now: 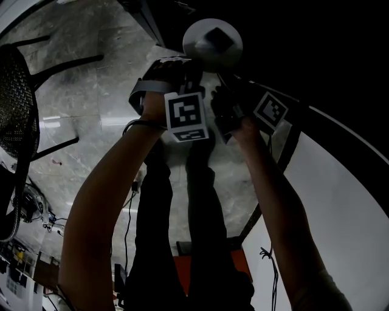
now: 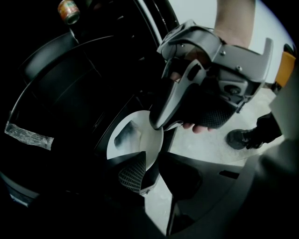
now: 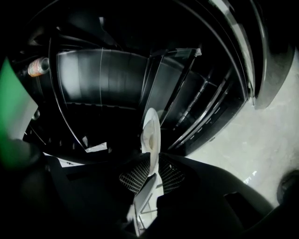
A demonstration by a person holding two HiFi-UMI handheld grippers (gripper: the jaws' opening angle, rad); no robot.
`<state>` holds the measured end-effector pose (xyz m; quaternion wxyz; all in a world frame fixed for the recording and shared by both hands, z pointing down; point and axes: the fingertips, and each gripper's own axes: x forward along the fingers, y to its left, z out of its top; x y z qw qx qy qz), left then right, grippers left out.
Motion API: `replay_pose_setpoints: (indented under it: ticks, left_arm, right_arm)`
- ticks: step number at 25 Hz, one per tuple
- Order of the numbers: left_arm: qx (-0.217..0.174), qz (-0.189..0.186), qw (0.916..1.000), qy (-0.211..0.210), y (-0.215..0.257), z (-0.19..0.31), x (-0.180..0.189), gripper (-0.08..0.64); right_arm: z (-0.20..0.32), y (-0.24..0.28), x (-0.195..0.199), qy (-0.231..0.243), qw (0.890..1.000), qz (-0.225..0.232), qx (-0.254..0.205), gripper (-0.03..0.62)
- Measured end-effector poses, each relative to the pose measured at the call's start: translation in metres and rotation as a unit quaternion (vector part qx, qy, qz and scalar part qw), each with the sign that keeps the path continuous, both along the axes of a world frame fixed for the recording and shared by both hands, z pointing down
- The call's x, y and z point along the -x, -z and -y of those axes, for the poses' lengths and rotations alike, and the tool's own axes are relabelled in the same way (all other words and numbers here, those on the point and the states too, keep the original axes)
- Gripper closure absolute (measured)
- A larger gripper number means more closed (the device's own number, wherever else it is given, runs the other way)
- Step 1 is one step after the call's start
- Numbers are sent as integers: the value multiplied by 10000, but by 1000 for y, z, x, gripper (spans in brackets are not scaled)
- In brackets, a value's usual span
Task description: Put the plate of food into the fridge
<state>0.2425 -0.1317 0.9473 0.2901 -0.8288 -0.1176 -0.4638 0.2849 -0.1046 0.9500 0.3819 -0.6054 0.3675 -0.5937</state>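
Both grippers hold a white plate [image 1: 213,44] up in front of the dark open fridge [image 3: 107,84]. A dark piece of food [image 1: 217,39] lies on it. My left gripper [image 2: 154,170] is shut on the plate's [image 2: 140,140] near rim, and the food [image 2: 127,133] shows grey beyond its jaws. My right gripper [image 3: 152,172] is shut on the plate [image 3: 152,133], which shows edge-on between its mesh pads. In the left gripper view the right gripper [image 2: 159,123] bites the plate's far rim. In the head view the left gripper [image 1: 196,64] and right gripper [image 1: 226,79] meet under the plate.
Dark fridge shelves [image 3: 187,93] run behind the plate, with a can [image 2: 68,11] high at the left. A black mesh chair [image 1: 15,115] stands at the left on the marble floor [image 1: 91,79]. A white panel [image 1: 340,200] rises at the right. The person's legs and shoe [image 2: 243,137] are below.
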Motion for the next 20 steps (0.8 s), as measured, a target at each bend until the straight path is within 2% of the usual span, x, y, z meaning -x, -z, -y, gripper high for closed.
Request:
replay_pose_setpoints:
  ticks: [7,15,20]
  left_arm:
    - [-84,-1,10000,-47,-5,5,-3,479]
    - [54,-36,9999,95,-2,9,-2,479]
    - [-17,-64,9999,129,-1,14,2,479]
  right_arm:
    - [3,-8,10,214,9991,-102,344,557]
    - [8,-10,7,72,9989,-82,461,557]
    - [11,-10,2,34,9987,-128,499,557]
